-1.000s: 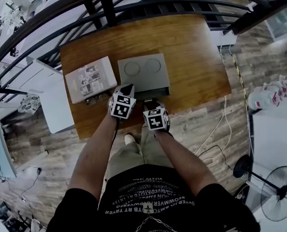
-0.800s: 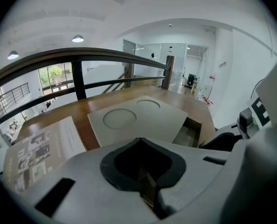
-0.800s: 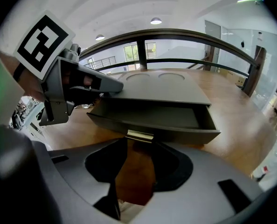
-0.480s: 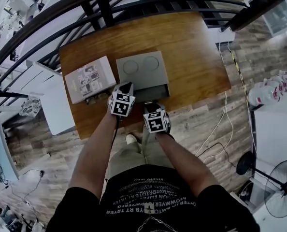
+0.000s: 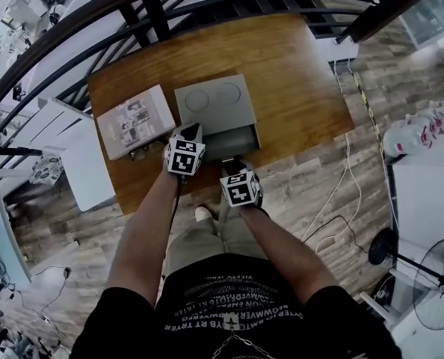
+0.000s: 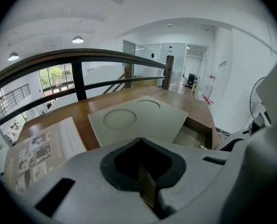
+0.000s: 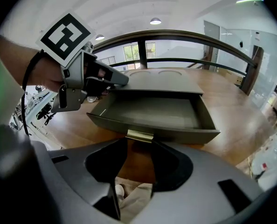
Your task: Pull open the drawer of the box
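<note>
Task status: the drawer (image 7: 148, 113) is partly out of the box (image 5: 211, 105), with its tray showing and nothing visible inside.
Work done: judged more than half complete, since the drawer front stands well clear of the box face.
Work left: the rear end of the drawer is under the box top. Judged remaining is a further pull toward the person if more travel exists, then release of the handle (image 7: 139, 135).
Box location: on the wooden table (image 5: 297, 73), near the edge on the person's side, just beside a printed booklet (image 5: 131, 121) on its left.
Drawer location: it projects from the box front toward the table edge, with the brass handle at the middle of its front panel.
Right gripper (image 7: 139, 143): it points downward at the drawer front. The jaws stand fairly wide and their tips close on the two ends of the handle.
Left gripper (image 7: 123, 81): it is angled down. The jaws are brought together with nothing between them, and the tip rests on the front left corner of the box top, judged to steady the box against the pull.
Arm pose: both forearms reach forward and down from the body, the left forearm (image 5: 151, 223) further out than the right forearm (image 5: 274, 238).
Risk: the box could slide if the bracing pressure lifts.
</note>
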`<state>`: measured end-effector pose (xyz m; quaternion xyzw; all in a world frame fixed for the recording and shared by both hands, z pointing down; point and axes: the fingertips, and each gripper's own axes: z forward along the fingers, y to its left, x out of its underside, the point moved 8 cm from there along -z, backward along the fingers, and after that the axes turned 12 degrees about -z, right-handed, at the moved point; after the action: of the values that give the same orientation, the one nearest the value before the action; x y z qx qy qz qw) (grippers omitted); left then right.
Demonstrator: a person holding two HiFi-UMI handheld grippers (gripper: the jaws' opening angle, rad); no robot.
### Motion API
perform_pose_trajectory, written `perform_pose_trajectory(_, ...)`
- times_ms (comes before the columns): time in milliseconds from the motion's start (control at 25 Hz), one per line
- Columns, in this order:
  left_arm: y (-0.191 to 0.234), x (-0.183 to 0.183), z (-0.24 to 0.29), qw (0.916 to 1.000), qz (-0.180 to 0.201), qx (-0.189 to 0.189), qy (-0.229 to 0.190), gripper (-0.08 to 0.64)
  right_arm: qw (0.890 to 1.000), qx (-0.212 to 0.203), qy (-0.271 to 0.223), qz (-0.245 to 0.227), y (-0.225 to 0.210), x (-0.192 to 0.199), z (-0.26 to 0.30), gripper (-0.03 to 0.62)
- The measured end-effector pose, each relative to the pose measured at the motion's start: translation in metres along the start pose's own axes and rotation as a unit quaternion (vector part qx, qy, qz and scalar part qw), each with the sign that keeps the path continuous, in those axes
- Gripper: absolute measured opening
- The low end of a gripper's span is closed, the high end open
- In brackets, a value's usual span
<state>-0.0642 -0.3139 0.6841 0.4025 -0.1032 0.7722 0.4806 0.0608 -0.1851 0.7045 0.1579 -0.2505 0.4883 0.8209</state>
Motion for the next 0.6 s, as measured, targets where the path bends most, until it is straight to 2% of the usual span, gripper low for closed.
perform_pose_trajectory(360,-0.002,-0.005,-0.007,0.9998,-0.005,-0.009,0.014,0.000,1.000,0.003,-0.001,0.001,0.006,0.010,-0.005,0.161)
perform_pose_trajectory(600,-0.001,-0.003,-0.006,0.9999,0.000,-0.010,0.008,0.000,1.000,0.003,0.002,0.002,0.011,0.018,-0.011,0.161)
